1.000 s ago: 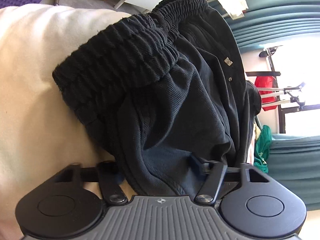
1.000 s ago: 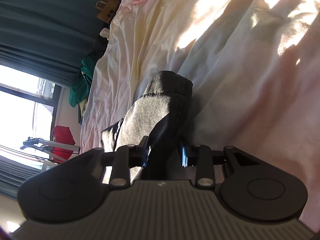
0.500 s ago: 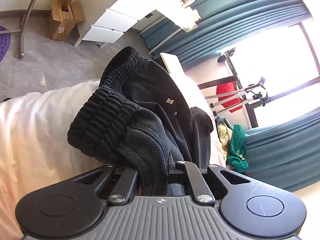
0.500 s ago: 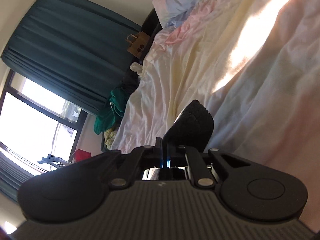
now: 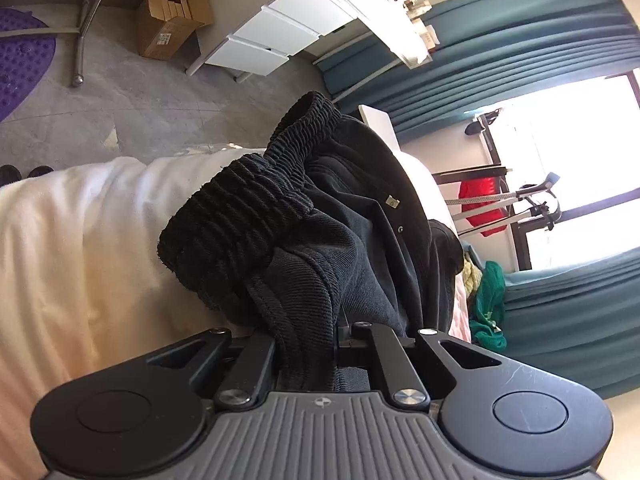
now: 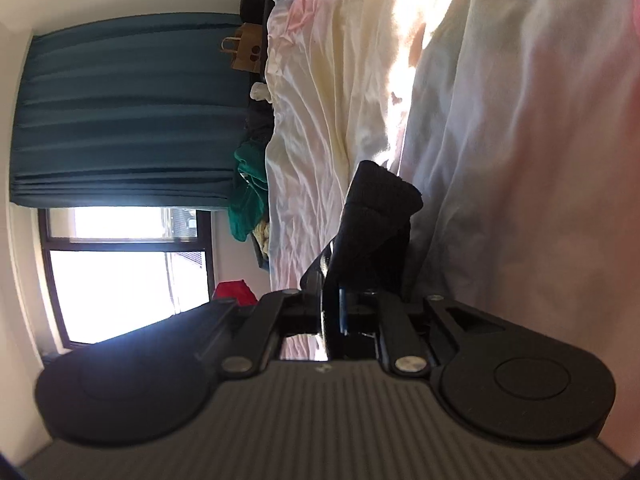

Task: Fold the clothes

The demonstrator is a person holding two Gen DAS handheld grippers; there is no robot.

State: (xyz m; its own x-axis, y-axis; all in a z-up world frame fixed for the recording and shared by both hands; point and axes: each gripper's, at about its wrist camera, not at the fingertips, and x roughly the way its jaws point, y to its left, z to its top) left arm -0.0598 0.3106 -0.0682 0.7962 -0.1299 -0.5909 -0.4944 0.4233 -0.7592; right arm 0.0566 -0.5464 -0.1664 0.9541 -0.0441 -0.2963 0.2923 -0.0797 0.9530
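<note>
Black corduroy shorts [image 5: 352, 240] with a ribbed elastic waistband [image 5: 240, 224] lie bunched on a cream bedsheet [image 5: 80, 240]. My left gripper [image 5: 306, 344] is shut on a fold of the shorts just below the waistband; the cloth hides its fingertips. In the right wrist view my right gripper [image 6: 340, 304] is shut on another black part of the shorts [image 6: 372, 216], which sticks up from the jaws over the pale rumpled sheet [image 6: 500, 120].
White drawers [image 5: 272, 40], a cardboard box [image 5: 168, 20] and a purple mat [image 5: 20, 52] stand on the grey floor beyond the bed's edge. Teal curtains [image 6: 128, 112], a bright window, a green garment pile [image 6: 248, 200] and a paper bag [image 6: 246, 52] lie beside the bed.
Both grippers closed on the shorts and lifted them off the sheet. The left view swung from the sheet toward the room; the right view rolled, with the cloth held higher.
</note>
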